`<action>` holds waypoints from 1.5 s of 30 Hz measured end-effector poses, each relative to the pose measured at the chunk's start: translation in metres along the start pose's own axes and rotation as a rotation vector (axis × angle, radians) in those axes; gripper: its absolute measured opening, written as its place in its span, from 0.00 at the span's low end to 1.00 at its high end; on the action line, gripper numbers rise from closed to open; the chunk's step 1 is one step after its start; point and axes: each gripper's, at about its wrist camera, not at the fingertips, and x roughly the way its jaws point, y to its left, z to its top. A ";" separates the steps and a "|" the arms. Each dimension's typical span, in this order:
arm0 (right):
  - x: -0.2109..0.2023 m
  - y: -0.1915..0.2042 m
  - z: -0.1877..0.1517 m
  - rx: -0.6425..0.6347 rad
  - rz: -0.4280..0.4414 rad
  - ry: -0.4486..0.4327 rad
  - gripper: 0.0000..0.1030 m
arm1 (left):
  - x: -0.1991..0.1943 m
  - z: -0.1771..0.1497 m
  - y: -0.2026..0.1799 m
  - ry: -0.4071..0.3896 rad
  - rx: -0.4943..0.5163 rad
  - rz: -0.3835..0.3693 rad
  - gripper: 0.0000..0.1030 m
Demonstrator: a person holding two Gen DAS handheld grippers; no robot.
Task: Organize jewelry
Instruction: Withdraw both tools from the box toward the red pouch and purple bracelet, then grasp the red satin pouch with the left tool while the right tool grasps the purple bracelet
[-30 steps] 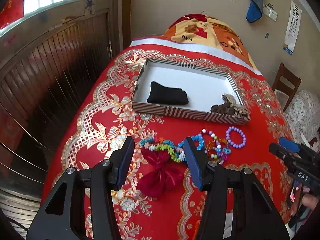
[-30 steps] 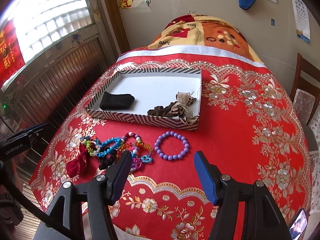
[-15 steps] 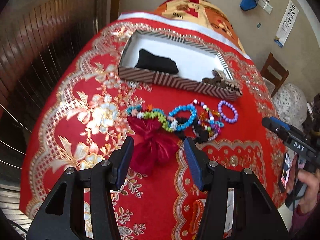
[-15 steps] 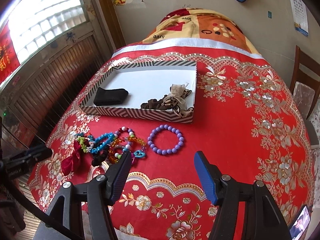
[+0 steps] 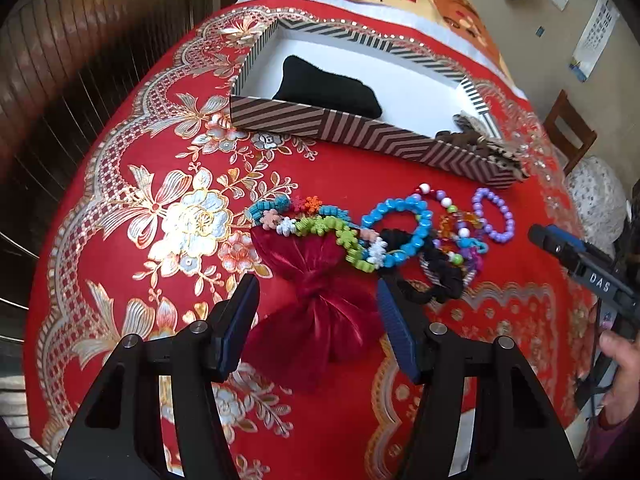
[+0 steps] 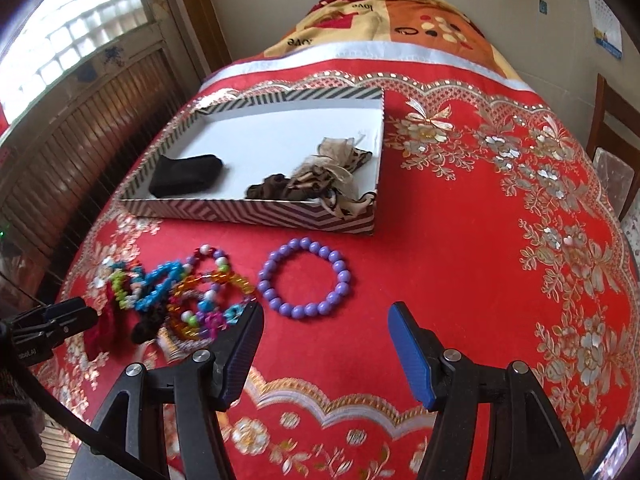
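A dark red velvet bow (image 5: 320, 304) lies on the red tablecloth between the fingers of my open left gripper (image 5: 318, 300). Beside it lie a flower-bead bracelet (image 5: 320, 226), a blue bead bracelet (image 5: 400, 226), a black scrunchie (image 5: 440, 276), mixed beads and a purple bead bracelet (image 5: 494, 216). My right gripper (image 6: 324, 328) is open just in front of the purple bracelet (image 6: 306, 278), with the tangled pile (image 6: 188, 296) to its left. A striped box (image 6: 256, 214) behind holds a black cloth (image 6: 186, 174) and brown scrunchies (image 6: 316, 180).
The left gripper's tip (image 6: 60, 320) shows at the left edge of the right wrist view; the right gripper's tip (image 5: 576, 256) shows at the right of the left wrist view. Wooden panelling (image 5: 80, 60) runs along the left. A chair (image 5: 568, 128) stands at the right.
My left gripper has come down and forward over the red bow, which now lies between its fingers. My right gripper has moved closer to the purple bracelet. Both stayed open.
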 end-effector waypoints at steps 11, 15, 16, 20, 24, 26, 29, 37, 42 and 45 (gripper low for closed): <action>0.035 -0.001 0.014 -0.033 -0.045 0.025 0.48 | 0.020 0.005 -0.001 0.035 0.041 0.027 0.59; 0.046 0.003 0.014 -0.059 -0.061 0.043 0.37 | 0.024 0.004 0.000 0.041 0.039 0.033 0.58; 0.046 0.005 0.013 -0.076 -0.072 0.028 0.33 | 0.024 0.003 0.001 0.043 0.039 0.034 0.57; 0.047 0.007 0.013 -0.106 -0.087 0.015 0.13 | 0.026 -0.001 -0.001 0.044 0.066 0.062 0.31; 0.043 0.010 0.012 -0.128 -0.076 0.017 0.08 | 0.023 -0.004 0.002 0.055 0.057 0.045 0.16; 0.035 0.011 0.012 -0.128 -0.065 0.005 0.08 | 0.018 -0.007 0.008 0.062 0.030 0.022 0.14; 0.019 0.014 0.013 -0.128 -0.046 -0.026 0.08 | 0.003 -0.010 0.018 0.052 0.001 0.013 0.14; -0.030 0.016 0.018 -0.132 -0.004 -0.118 0.08 | -0.047 -0.001 0.024 -0.061 0.017 0.067 0.14; -0.052 0.018 0.022 -0.143 0.007 -0.161 0.08 | -0.063 0.011 0.014 -0.121 0.049 0.101 0.14; -0.061 0.018 0.027 -0.148 0.007 -0.180 0.08 | -0.065 0.020 0.007 -0.143 0.065 0.109 0.14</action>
